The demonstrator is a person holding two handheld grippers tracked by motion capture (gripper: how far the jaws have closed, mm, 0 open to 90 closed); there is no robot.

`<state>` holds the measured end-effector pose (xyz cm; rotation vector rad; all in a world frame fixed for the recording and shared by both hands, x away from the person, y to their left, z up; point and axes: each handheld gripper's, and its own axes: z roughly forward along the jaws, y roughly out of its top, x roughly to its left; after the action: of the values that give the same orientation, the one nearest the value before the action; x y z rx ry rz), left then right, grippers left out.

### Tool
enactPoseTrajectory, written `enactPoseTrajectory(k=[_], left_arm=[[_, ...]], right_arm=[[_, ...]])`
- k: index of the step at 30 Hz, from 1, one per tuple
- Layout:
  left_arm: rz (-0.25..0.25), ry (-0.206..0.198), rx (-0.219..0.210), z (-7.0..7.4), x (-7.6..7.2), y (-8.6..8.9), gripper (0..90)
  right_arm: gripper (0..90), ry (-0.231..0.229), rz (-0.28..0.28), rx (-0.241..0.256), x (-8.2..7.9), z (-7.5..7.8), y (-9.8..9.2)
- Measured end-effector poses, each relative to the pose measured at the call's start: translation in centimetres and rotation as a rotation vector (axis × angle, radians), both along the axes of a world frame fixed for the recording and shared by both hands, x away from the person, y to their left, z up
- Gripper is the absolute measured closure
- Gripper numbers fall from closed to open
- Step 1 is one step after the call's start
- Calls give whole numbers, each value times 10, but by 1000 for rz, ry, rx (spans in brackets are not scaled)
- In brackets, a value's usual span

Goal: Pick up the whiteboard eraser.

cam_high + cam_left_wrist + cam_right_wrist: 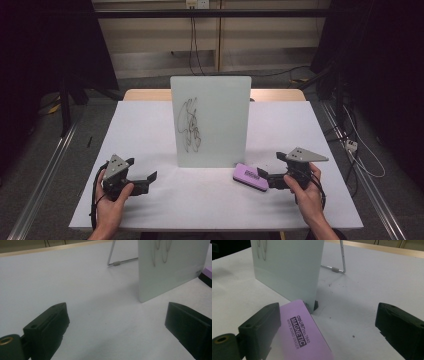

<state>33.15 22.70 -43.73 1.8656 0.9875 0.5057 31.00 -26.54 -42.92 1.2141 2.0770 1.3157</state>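
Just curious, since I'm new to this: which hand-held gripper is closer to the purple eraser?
The right hand-held gripper: the purple eraser lies between its open jaws. The left hand-held gripper sits across the table, past the whiteboard.

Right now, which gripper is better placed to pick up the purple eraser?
The right gripper. Its open jaws already stand on either side of the purple whiteboard eraser, near the whiteboard's lower corner. The left gripper is open over bare table, on the board's other side.
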Motion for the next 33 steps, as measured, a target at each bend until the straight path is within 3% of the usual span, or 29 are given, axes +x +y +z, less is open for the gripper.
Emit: enactPoseTrajectory(k=[6,11,19,24,25,27,28,33], left_arm=[[-3,6,7,-1,1,0,49],[-6,2,-1,0,1,0,49],[-6,7,7,-1,1,0,49],[-6,10,4,-2,2,-1,49],[-9,10,6,-2,2,-1,49],[-10,9,5,-1,2,-1,49],[-10,8,4,-1,1,-1,49],[-10,7,6,-1,2,0,49]], right_arm=[[97,-34,-7,0,6,6,6],[110,-12,-6,-32,15,11,10],[116,-11,-31,-30,35,11,15],[75,-5,8,-10,44,18,18],[73,3,37,-9,45,18,20],[75,7,55,-17,45,17,21],[61,38,89,-43,45,15,23],[80,77,166,-72,43,19,26]])
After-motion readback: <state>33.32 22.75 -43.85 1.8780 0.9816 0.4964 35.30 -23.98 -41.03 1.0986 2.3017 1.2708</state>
